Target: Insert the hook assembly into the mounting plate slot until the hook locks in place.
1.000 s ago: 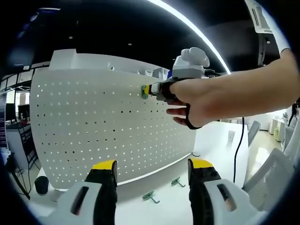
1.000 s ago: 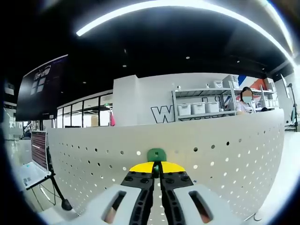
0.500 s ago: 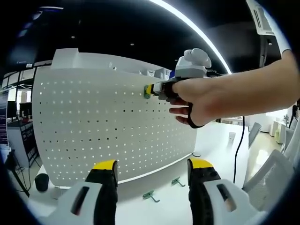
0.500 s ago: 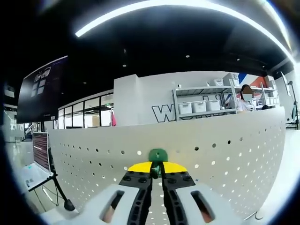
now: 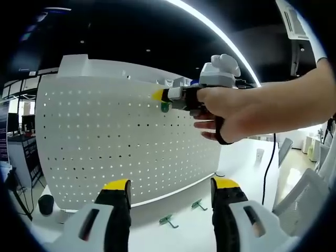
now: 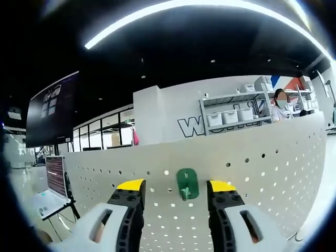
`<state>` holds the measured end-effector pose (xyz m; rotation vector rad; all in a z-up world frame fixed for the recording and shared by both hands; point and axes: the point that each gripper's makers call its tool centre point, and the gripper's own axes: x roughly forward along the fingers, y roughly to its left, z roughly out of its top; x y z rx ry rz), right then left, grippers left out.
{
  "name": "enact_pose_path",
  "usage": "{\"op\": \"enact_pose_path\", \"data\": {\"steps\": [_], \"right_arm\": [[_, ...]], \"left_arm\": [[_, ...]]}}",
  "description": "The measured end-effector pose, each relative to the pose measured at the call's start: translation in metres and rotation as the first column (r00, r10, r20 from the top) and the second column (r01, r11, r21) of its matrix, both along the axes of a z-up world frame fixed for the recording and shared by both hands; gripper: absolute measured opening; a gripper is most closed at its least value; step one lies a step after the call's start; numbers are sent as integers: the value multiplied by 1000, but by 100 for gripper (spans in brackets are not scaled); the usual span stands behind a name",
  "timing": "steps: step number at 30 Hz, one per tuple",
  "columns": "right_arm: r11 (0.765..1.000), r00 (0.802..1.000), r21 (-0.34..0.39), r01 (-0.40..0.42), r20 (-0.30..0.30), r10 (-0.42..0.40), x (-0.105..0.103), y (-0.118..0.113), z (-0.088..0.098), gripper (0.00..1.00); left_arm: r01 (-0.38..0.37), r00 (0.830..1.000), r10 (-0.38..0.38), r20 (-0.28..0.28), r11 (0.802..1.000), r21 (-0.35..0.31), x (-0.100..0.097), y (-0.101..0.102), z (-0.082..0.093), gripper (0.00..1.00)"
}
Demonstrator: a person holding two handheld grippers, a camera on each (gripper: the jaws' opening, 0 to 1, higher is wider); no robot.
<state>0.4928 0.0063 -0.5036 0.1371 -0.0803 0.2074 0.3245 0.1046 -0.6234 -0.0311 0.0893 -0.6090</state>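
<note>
Two grippers are seen in front of a white pegboard (image 5: 126,142) that stands upright on a white table (image 5: 199,231). In the left gripper view, the left gripper (image 5: 170,185) is held low before the board with its yellow-tipped jaws spread wide and nothing between them. Higher up in the same view, the right gripper (image 5: 160,95) is held by a hand (image 5: 231,113) near the top edge of the board, with a green hook (image 5: 165,107) seen on the board just below its yellow tip. In the right gripper view, the right gripper (image 6: 176,186) is shown with its jaws parted, and the green hook (image 6: 186,184) is seated on the pegboard (image 6: 262,178) in the gap between them, apart from both jaws. Two more green hooks (image 5: 169,221) are lying on the table at the foot of the board, near each other. Behind the board, shelves with white bins (image 6: 231,116) are seen against a far wall, and a dark screen (image 6: 52,107) is seen at the left of that view.
</note>
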Motion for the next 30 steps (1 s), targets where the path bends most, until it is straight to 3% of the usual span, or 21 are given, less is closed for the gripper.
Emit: {"op": "enact_pose_path", "data": {"steps": [4, 8, 17, 21, 24, 26, 27, 30], "right_arm": [[1000, 1000, -13, -9, 1, 9, -2, 1, -1, 57], [1000, 999, -17, 3, -35, -4, -3, -1, -7, 67], [999, 1000, -30, -11, -26, 10, -4, -5, -5, 64], [994, 994, -11, -111, -24, 110, -8, 0, -4, 59], [988, 989, -40, -149, -21, 148, -8, -2, -7, 64], [978, 977, -30, -208, -45, 206, -10, 0, -13, 63], [973, 974, -51, -226, -12, 225, -11, -2, -9, 63], [956, 957, -40, -291, -21, 290, -13, -1, -10, 63]], "left_arm": [[-1, 1000, 1, 4, 1000, -5, 0, -1, 2, 64], [-5, 1000, 5, 5, 1000, -7, 0, 0, 1, 64], [-4, 1000, 4, 5, 1000, -7, 0, -1, 1, 64], [-13, 1000, 13, 5, 1000, -9, 1, 2, 2, 64], [-14, 1000, 14, 3, 1000, -9, 2, 2, 1, 64], [-12, 1000, 12, 5, 1000, -1, 2, 2, 1, 64], [-13, 1000, 13, 6, 1000, -1, 3, 3, 1, 64], [-14, 1000, 14, 5, 1000, -19, 4, 5, 3, 64]]}}
